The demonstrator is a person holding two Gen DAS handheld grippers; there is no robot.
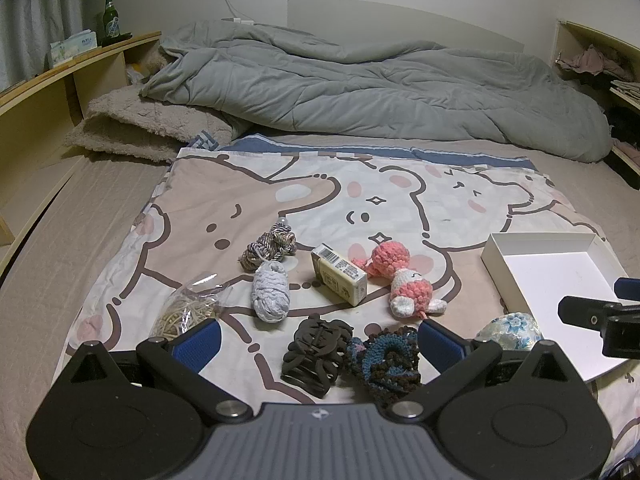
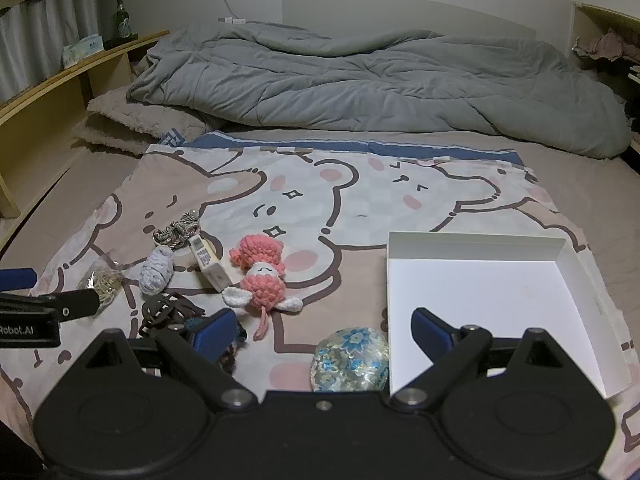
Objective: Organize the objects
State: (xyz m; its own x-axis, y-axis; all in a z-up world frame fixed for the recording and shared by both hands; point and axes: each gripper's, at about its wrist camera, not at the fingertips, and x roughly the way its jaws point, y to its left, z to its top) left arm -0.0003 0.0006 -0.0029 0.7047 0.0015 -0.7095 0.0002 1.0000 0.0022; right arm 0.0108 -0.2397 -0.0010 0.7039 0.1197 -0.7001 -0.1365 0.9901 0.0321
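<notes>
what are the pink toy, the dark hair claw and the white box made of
Pink toy: crocheted yarn, matte and bumpy, with stitch loops showing, probably stuffed. Dark hair claw: looks like moulded plastic, dark brown, with a dull sheen and rigid openwork bars. White box: thin card or paperboard by its look, smooth matte white, with folded upright walls and sharp corners.

The left hand-held gripper (image 1: 318, 338) had a ribbed grey body bearing a small white emblem, flanked by two matte black rounded housings with embossed discs, silver pivot screws and black linkage arms ending in blue textured pads (image 1: 198, 342). The right hand-held gripper (image 2: 323, 330) was all black at its centre, with matching blue pads (image 2: 430, 330). White lettering read "Robot.AI" on the left unit's side.
</notes>
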